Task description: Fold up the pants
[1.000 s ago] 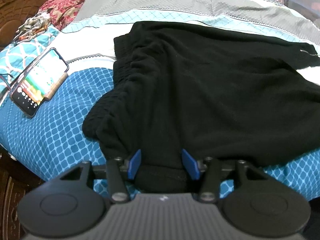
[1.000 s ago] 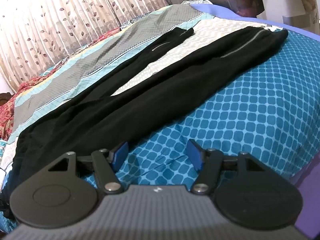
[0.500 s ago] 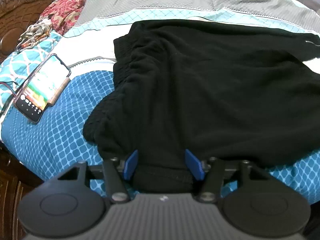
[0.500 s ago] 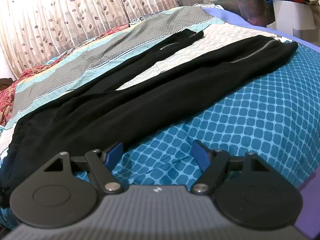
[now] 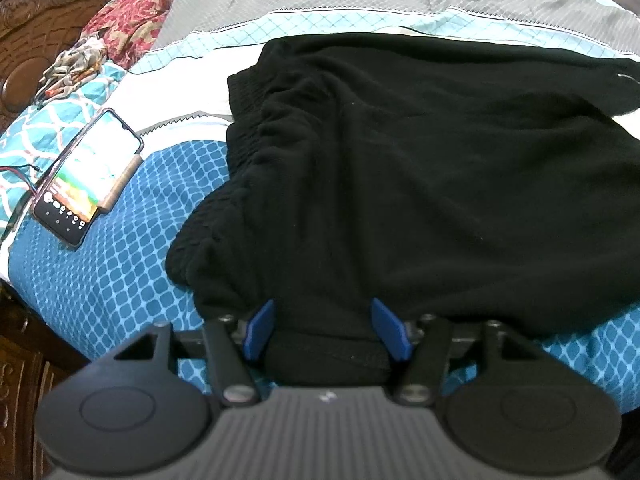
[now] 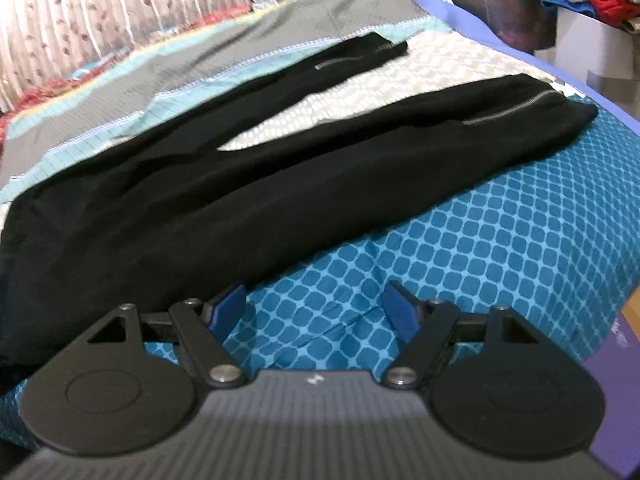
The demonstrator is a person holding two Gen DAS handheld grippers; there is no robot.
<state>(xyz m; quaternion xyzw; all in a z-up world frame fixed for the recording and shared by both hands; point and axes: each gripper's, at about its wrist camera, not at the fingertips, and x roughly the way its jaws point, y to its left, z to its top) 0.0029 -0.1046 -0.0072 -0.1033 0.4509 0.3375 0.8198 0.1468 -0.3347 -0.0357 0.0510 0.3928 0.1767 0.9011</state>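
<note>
While the pants (image 6: 304,184) lie spread on the bed (image 6: 500,240), the scene reads so:

Pants, place: flat on the patterned bedspread, waist end toward the left gripper, both legs running away toward the foot of the bed.
Legs: apart, in a narrow V, with a strip of pale bedspread showing between them; neither is laid over the other.
Waist end: bunched and wrinkled along the elastic edge in the left wrist view, with a lump of black cloth (image 5: 328,356) pushed up between the fingers.
Left gripper (image 5: 327,330): jaws moderately wide, standing on either side of that lump at the near hem of the waist; whether the pads actually press the cloth, I cannot tell, since a gap seems to remain on both sides.
Right gripper (image 6: 316,314): jaws wide, nothing between them but bedspread; its left finger sits just beside the near leg's edge.
Progress: no fold is made yet, as far as can be seen; this looks like the opening grasp.
Left to do: likely bring one leg onto the other, then fold lengthwise.
Nearby: a lit phone (image 5: 86,176) lies on the bed, well apart from the pants.
</note>
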